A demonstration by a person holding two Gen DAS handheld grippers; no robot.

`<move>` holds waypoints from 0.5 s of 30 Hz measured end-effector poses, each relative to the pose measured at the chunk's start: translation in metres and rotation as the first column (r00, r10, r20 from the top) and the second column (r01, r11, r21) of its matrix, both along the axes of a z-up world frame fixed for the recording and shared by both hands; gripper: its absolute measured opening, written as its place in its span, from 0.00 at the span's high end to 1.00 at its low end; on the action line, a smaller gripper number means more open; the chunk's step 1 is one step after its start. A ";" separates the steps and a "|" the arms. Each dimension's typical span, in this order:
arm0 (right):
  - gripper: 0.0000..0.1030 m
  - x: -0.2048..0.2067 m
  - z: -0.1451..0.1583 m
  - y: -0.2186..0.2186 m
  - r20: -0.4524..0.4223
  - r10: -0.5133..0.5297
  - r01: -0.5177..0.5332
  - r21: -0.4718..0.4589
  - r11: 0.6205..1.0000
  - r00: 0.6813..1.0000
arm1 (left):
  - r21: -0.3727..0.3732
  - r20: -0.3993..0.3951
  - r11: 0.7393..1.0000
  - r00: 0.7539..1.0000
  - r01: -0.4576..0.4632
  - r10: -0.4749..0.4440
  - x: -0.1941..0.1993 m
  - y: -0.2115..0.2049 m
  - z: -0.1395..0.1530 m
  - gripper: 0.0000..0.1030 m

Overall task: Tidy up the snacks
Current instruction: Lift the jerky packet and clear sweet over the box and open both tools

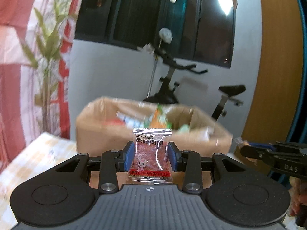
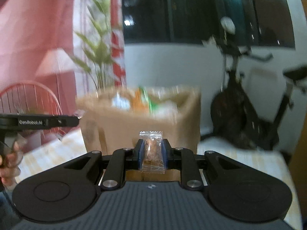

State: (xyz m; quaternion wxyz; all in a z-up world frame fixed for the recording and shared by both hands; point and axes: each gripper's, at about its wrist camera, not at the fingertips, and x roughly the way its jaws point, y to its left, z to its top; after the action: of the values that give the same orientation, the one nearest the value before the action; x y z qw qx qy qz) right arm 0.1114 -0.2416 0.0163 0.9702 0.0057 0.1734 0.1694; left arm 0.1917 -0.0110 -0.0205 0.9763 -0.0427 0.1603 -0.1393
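My left gripper (image 1: pixel 149 157) is shut on a clear packet of red dried meat with Chinese print (image 1: pixel 150 159), held upright in front of a brown cardboard box (image 1: pixel 92 132). The box holds several blurred snack packs (image 1: pixel 153 118). My right gripper (image 2: pixel 152 154) is shut on a small clear packet with a brown snack inside (image 2: pixel 152 151), also in front of the box (image 2: pixel 115 132). The right gripper shows at the right edge of the left wrist view (image 1: pixel 268 153), and the left gripper at the left edge of the right wrist view (image 2: pixel 40 122).
The box stands on a table with a pale yellow checked cloth (image 1: pixel 38 157). Behind it stand an exercise bike (image 1: pixel 172 88), a white wall with a dark window (image 1: pixel 153 15), a leafy plant (image 2: pixel 99 57) and a pink wire chair (image 2: pixel 28 97).
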 end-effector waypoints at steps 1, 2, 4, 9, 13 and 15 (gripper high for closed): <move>0.80 0.009 0.011 0.003 0.022 0.010 -0.010 -0.002 1.000 1.000 | 0.002 0.008 1.000 1.000 -0.003 0.003 0.009 -0.001 0.007 0.61; 0.80 0.018 0.019 0.005 0.037 0.017 -0.017 -0.004 1.000 0.999 | 0.004 0.011 1.000 1.000 -0.003 0.003 0.018 -0.005 0.013 0.61; 0.80 0.040 0.032 0.013 0.064 0.025 -0.024 -0.021 0.999 0.998 | 0.001 0.013 1.000 1.000 0.003 -0.003 0.037 -0.009 0.022 0.61; 0.80 0.096 0.037 0.035 0.048 0.001 0.000 -0.012 1.000 0.999 | 0.048 0.000 0.999 1.000 0.000 0.000 0.086 -0.020 0.033 0.61; 0.80 0.130 0.028 0.052 0.007 -0.017 0.017 -0.021 1.000 1.000 | 0.059 -0.034 0.998 0.999 -0.029 0.031 0.111 -0.015 0.031 0.61; 0.80 0.138 0.025 0.053 -0.007 -0.022 0.022 -0.024 0.999 1.000 | 0.077 -0.066 0.996 0.997 -0.035 0.040 0.119 -0.012 0.028 0.60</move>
State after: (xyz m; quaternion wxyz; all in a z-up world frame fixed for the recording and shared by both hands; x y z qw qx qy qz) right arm 0.2498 -0.1886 0.0409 0.9713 -0.0033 0.1787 0.1567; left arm 0.3112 -0.0233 0.0074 0.9736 -0.0135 0.1976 -0.1133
